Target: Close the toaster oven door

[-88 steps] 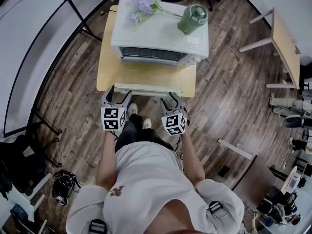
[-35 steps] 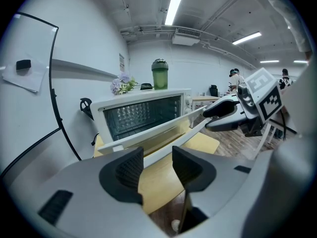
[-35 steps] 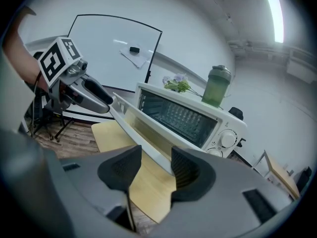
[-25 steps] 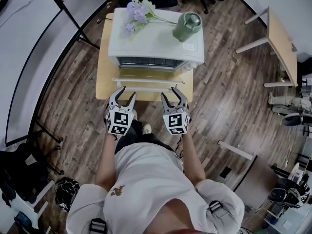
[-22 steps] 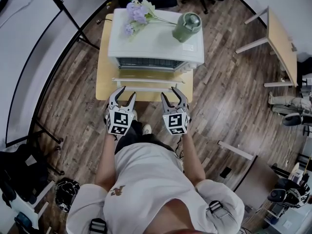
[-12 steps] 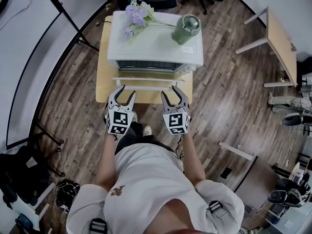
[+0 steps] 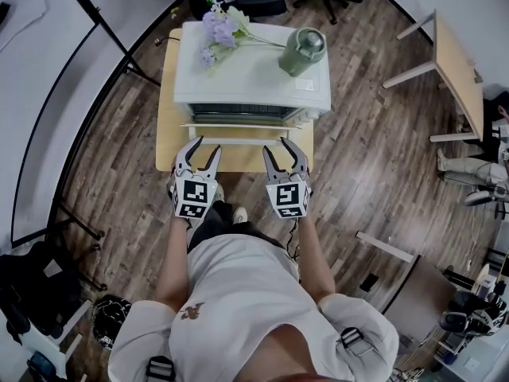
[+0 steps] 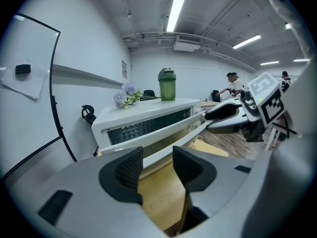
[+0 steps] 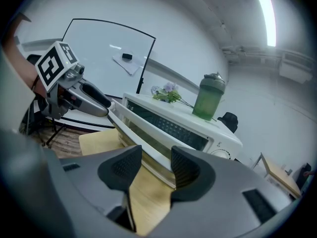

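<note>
Boxy white toaster oven (image 7: 253,70), glass-fronted door (image 7: 242,131) ajar, on light wood surface (image 7: 238,160); left gripper (image 7: 202,145) and right gripper (image 7: 280,146) jaws apart, empty.

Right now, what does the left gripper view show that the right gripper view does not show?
Only the left gripper view: the right gripper and people at the back. Only the right gripper view: the left gripper and the oven's knob. Both: the white toaster oven, its door partly open, the green bottle and purple flowers on top, the wooden table, and a whiteboard with an eraser.
</note>
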{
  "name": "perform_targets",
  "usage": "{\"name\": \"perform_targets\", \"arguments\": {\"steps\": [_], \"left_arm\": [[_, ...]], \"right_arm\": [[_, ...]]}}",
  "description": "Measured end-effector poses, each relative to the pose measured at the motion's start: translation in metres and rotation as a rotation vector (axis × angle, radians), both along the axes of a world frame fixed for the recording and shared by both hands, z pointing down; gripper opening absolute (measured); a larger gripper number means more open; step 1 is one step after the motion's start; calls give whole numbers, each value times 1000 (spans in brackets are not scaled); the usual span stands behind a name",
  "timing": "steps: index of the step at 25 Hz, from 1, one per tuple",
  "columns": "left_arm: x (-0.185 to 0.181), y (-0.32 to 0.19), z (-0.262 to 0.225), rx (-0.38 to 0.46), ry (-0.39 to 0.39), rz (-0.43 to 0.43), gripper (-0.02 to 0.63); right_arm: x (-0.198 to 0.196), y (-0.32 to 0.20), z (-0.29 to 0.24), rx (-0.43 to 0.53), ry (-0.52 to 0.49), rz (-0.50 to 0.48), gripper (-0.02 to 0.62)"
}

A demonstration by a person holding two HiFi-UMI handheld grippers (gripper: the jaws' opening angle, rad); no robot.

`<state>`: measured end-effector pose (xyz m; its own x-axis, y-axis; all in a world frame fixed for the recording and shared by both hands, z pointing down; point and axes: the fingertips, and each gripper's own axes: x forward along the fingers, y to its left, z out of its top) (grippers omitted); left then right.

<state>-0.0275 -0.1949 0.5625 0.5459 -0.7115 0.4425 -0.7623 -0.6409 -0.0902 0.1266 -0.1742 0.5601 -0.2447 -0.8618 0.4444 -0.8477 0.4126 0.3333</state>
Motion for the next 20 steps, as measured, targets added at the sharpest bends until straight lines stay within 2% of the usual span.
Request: {"name": "perform_targets", "arguments": {"steps": [20], "left_arm": [[3,-29,-16,18,15,2,183]], "right_arm": [[3,-27,-13,19,-13,15,186]]}}
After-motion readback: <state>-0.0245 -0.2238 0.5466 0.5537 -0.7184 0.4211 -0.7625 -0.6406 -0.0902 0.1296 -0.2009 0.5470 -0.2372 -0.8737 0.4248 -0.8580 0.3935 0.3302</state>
